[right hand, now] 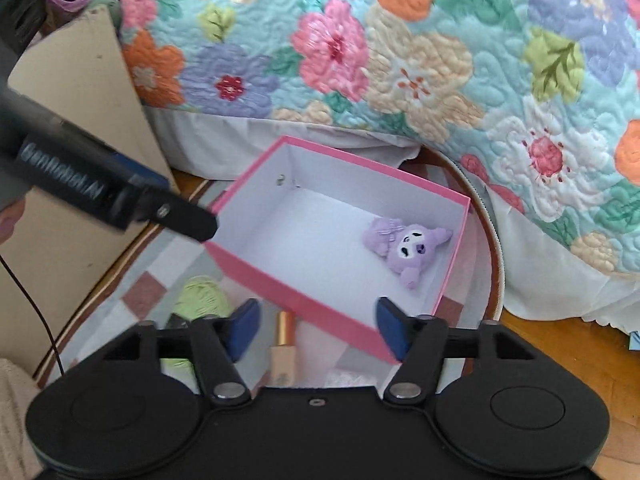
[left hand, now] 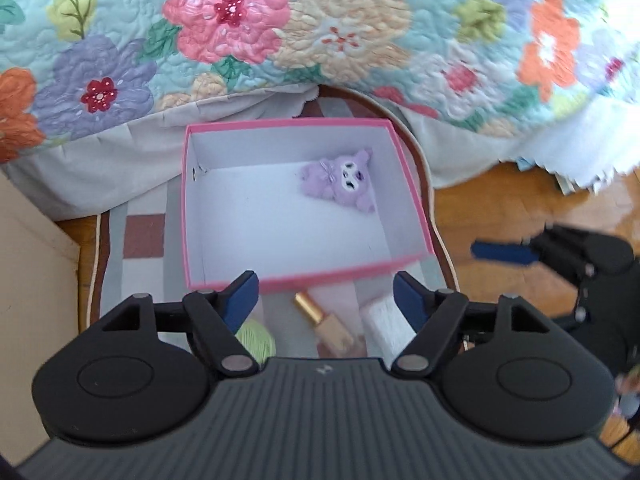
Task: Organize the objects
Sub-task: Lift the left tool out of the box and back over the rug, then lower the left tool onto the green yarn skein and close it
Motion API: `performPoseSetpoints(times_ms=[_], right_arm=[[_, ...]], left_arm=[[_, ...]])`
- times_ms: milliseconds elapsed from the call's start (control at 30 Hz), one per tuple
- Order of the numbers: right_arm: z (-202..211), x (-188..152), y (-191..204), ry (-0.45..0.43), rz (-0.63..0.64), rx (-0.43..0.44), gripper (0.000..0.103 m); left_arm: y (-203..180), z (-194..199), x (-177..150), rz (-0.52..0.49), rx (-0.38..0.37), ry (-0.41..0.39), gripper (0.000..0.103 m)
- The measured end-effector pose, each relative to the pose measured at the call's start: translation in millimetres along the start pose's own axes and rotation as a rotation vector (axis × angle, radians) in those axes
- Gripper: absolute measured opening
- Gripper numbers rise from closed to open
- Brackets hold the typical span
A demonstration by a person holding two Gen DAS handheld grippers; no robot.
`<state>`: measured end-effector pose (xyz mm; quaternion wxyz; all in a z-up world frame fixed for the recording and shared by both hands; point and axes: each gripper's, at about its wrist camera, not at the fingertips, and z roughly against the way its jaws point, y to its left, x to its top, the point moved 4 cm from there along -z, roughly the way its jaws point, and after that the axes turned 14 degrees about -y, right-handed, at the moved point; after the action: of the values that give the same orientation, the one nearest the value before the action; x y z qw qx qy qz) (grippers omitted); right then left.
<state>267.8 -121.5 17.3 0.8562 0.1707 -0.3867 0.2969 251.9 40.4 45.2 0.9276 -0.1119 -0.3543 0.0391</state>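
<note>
A pink box with a white inside stands on a patterned rug beside the bed. A purple plush toy lies in its far right corner. My left gripper hangs open above the box's near edge with nothing between its fingers. Below it lie a gold-capped bottle, a green yarn ball and a white item. My right gripper is open and empty over the box's near corner, above the bottle and the yarn. The right gripper's finger shows at the right of the left wrist view.
A floral quilt hangs over the bed behind the box. A beige cardboard panel stands at the left. The checked rug lies on a wooden floor. The left gripper's body crosses the right wrist view.
</note>
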Motion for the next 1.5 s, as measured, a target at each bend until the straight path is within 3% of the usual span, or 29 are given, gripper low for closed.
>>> performPoseSetpoints(times_ms=[167, 500, 633, 733, 867, 1167, 1267, 1500], right_arm=[[29, -5, 25, 0.042, -0.009, 0.082, 0.080], [70, -24, 85, 0.130, 0.055, 0.187, 0.091], [70, -35, 106, 0.164, 0.091, 0.209, 0.091], [63, -45, 118, 0.199, 0.050, 0.249, 0.091], [49, -53, 134, 0.194, 0.056, 0.301, 0.091], [11, -57, 145, 0.033, 0.041, 0.309, 0.091], [-11, -67, 139, 0.053, 0.005, 0.251, 0.091], [-56, -93, 129, 0.031, -0.022, 0.171, 0.091]], left_arm=[[6, 38, -29, 0.019, -0.012, 0.033, 0.077], [14, 78, -75, 0.017, 0.030, 0.060, 0.083], [24, 83, -91, 0.030, 0.041, 0.078, 0.085], [31, 81, -101, 0.036, 0.066, 0.081, 0.090], [41, 74, -109, 0.074, 0.067, 0.090, 0.091], [69, 44, -127, 0.104, 0.060, 0.010, 0.092], [86, 27, -135, 0.107, 0.115, 0.000, 0.092], [114, -12, -152, 0.198, 0.081, 0.017, 0.092]])
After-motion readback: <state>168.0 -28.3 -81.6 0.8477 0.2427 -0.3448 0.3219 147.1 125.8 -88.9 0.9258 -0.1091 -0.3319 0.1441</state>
